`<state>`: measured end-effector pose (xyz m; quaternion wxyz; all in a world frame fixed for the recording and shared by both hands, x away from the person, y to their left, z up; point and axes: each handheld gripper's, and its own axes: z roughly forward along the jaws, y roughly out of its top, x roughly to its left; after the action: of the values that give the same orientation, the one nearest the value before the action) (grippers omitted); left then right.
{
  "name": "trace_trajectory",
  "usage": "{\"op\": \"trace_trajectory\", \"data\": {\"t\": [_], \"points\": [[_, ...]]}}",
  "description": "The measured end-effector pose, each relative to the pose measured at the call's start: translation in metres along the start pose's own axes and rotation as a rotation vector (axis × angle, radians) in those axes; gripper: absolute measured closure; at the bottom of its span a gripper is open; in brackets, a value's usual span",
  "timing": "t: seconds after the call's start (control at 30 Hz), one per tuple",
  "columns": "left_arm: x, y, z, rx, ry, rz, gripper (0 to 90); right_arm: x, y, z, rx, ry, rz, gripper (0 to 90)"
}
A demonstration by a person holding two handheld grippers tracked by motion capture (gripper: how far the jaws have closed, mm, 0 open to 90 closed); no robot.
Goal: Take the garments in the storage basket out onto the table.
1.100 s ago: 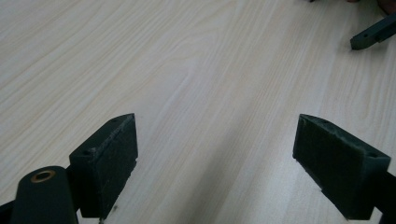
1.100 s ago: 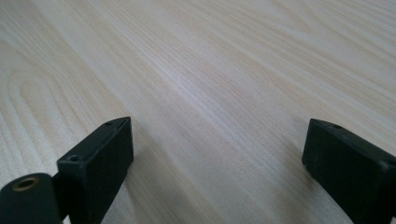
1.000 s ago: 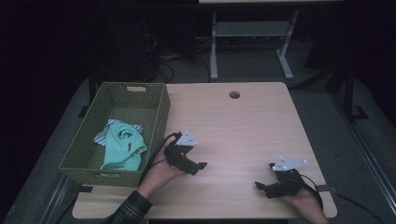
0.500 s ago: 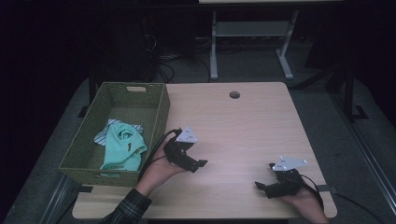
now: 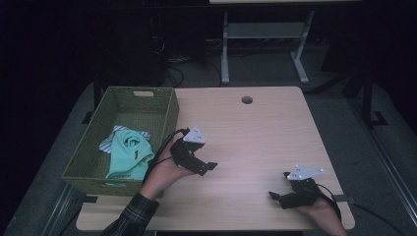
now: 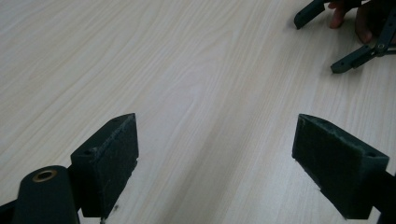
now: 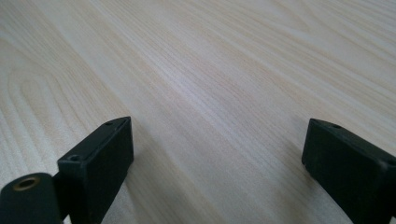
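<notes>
Between the jaws of the left gripper (image 6: 217,163) lay only bare wood; they stood wide apart and held nothing, low over the table (image 5: 255,128). The same was noted of the right gripper (image 7: 217,168): jaws spread, nothing between them, plain tabletop ahead.

On the high view the left gripper (image 5: 209,167) sat just beside the right wall of the green woven basket (image 5: 169,115), its jaws pointed away from the basket, toward the table's middle and the other hand. The right gripper (image 5: 275,196) rested near the front right corner of the table, well apart from the basket.

The mint-green garment (image 5: 129,155) lay crumpled inside the basket, in its near half, on top of a striped cloth (image 5: 109,142). Its long axis ran roughly from the basket's front wall toward its back. It lay to the left of the left gripper and behind the line of its jaws, with the basket wall between them.

Judgement: the left hand was by far the nearer. Reaching the garment would require turning that gripper back to the left and lifting it over the rim; the right gripper would have to cross the whole table.
</notes>
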<state>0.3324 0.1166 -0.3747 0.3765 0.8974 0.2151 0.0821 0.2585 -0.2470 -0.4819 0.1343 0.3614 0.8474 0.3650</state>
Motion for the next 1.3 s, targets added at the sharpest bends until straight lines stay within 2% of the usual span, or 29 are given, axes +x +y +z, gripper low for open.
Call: {"op": "trace_trajectory", "data": {"t": [0.13, 0.6, 0.93, 0.97, 1.3], "points": [[0.003, -0.002, -0.006, 0.012, 0.0, 0.0, 14.0, 0.0, 0.0, 0.0, 0.0, 0.0, -0.001, 8.8], [0.014, -0.005, -0.027, -0.025, 0.035, -0.018, 14.0, 0.0, 0.0, 0.0, -0.002, 0.001, -0.003, 8.7], [0.02, -0.008, -0.039, -0.043, 0.058, -0.046, 14.0, 0.0, 0.0, 0.0, -0.003, 0.001, -0.004, 8.8], [0.021, -0.009, -0.041, -0.04, 0.059, -0.038, 14.0, 0.0, 0.0, 0.0, -0.003, 0.001, -0.004, 8.7], [0.029, -0.014, -0.054, -0.052, 0.085, -0.059, 14.0, 0.0, 0.0, 0.0, -0.003, 0.001, -0.005, 8.7]]}}
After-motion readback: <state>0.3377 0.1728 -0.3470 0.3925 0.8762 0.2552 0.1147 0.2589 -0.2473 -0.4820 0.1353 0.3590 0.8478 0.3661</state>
